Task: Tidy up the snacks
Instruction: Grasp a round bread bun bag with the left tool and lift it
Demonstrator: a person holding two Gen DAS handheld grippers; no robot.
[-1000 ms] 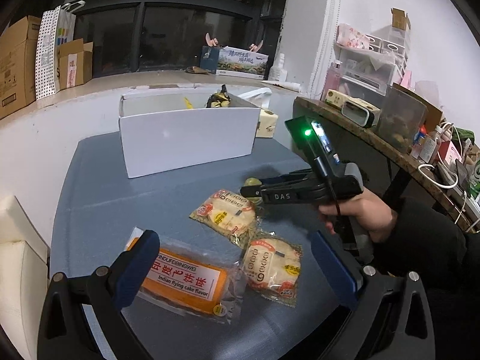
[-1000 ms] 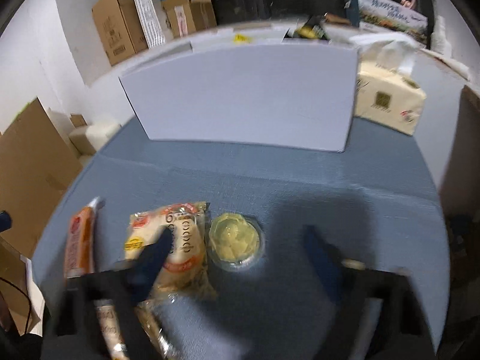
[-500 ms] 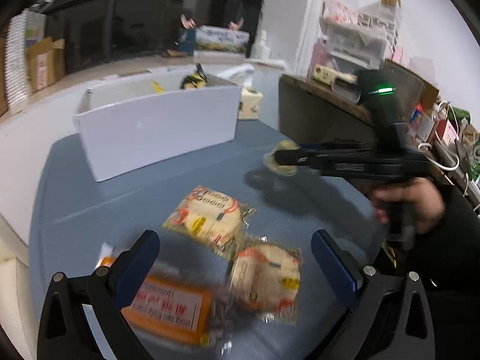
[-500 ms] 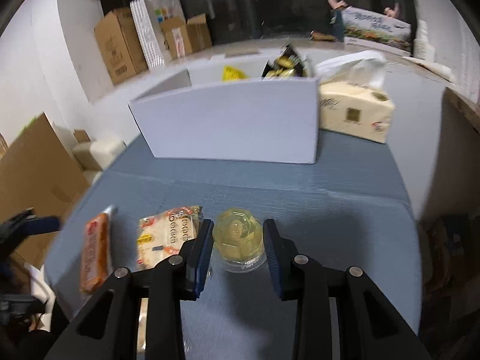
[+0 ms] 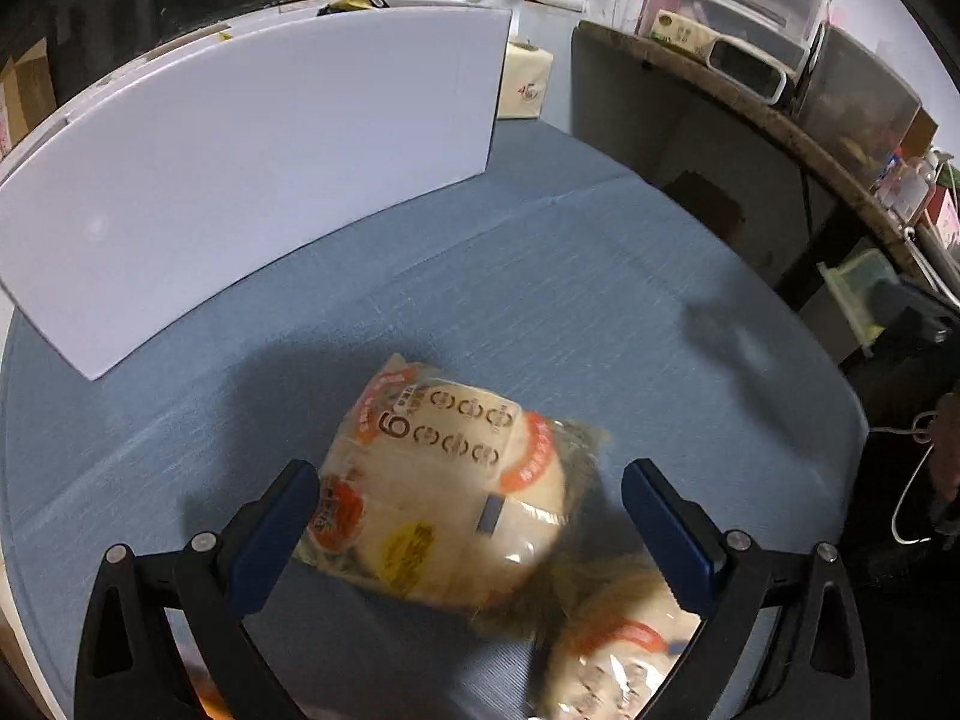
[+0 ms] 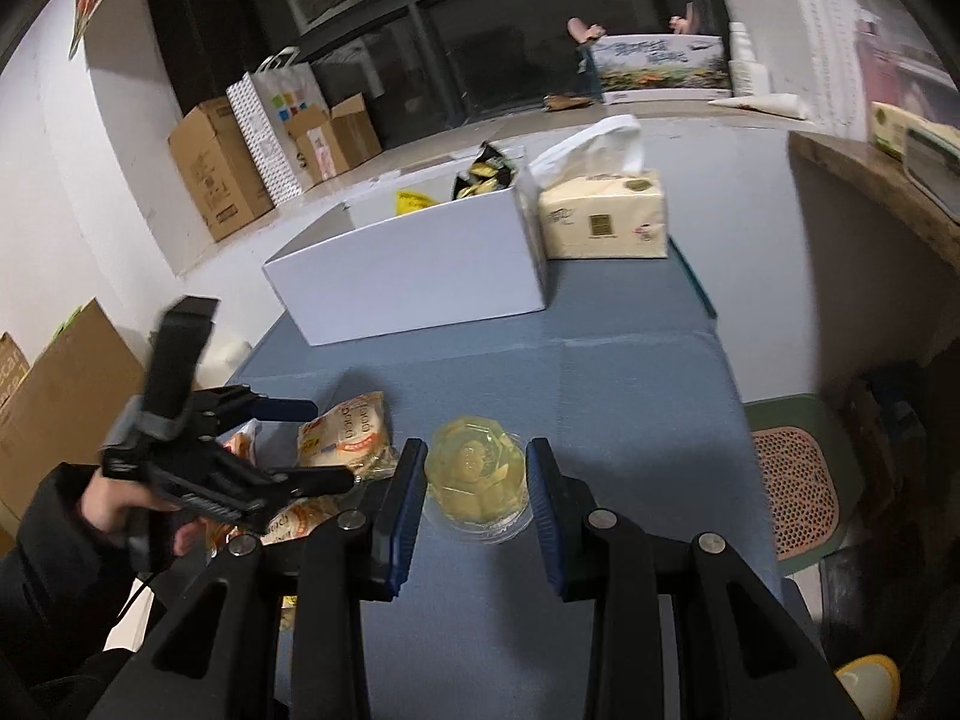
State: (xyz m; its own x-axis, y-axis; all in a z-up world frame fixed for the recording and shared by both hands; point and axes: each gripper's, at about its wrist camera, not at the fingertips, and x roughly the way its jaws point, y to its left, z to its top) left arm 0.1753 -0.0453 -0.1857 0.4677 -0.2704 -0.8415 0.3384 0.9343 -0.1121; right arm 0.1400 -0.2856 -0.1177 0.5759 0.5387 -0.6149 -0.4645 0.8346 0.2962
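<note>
Over on the left, a hand [image 6: 135,507] in a dark sleeve grips the left tool [image 5: 474,531], a black frame tipped with flat blue pads. Its jaws stand wide apart on either side of a bun packet [image 5: 447,489], though I cannot tell whether the pads touch it. The packet is soft and pillowy, a pale round bun in crinkly clear film printed with orange and red bands and a yellow sticker. A second bun packet [image 5: 618,654] of the same kind lies just beside it, nearer the tool's right pad and blurred. Both rest on the table [image 5: 570,300], whose cover is a blue-grey woven cloth with fold creases.

Behind them stands a white box [image 6: 414,276], smooth card with straight walls and an open top; crumpled dark-and-yellow wrappers [image 6: 486,174] poke above its rim.

Toward the middle, the right tool [image 6: 477,489] is clamped on a jelly cup [image 6: 477,471], its ribbed blue pads pressing either side. The cup is a small faceted tub of clear plastic, glossy, with yellowish contents, and it looks to be held above the cloth.

Further right, just beside the box, sits a tissue pack [image 6: 603,216], cream-coloured soft plastic with a white sheet rising from its top. At the far right runs a worn wooden shelf [image 5: 750,114] crowded with containers.
</note>
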